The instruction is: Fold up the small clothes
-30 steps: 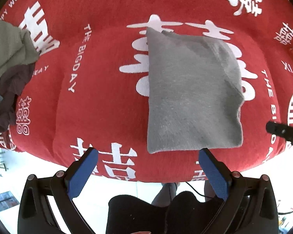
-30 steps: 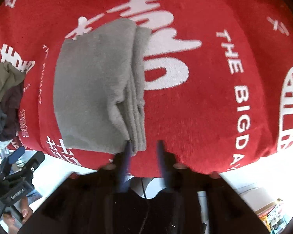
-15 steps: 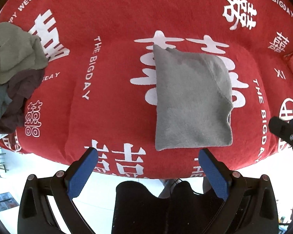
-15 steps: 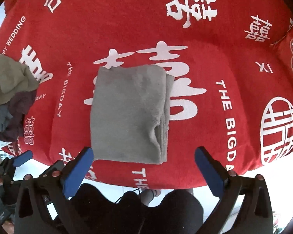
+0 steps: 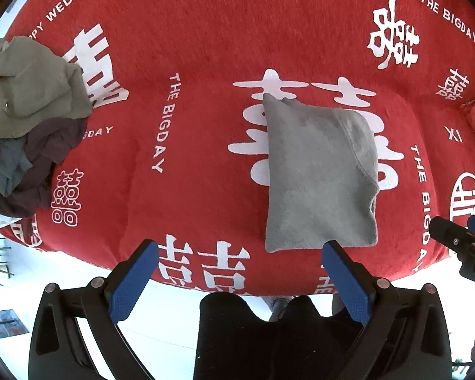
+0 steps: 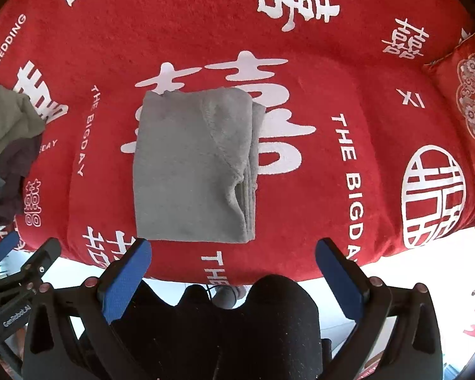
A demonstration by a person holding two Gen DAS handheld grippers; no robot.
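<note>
Two grippers are held at the near edge of the red printed blanket (image 5: 205,133), the left gripper (image 5: 240,264) and right gripper (image 6: 232,258) both with jaws spread wide and nothing pinched. Just beyond them, a folded grey garment (image 6: 190,171) is laid flat. An unfolded clothes pile (image 5: 25,120) is heaped far left.

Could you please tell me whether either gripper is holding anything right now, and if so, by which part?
Nothing is held: the left gripper and right gripper are both open, clear of the folded grey garment.
</note>
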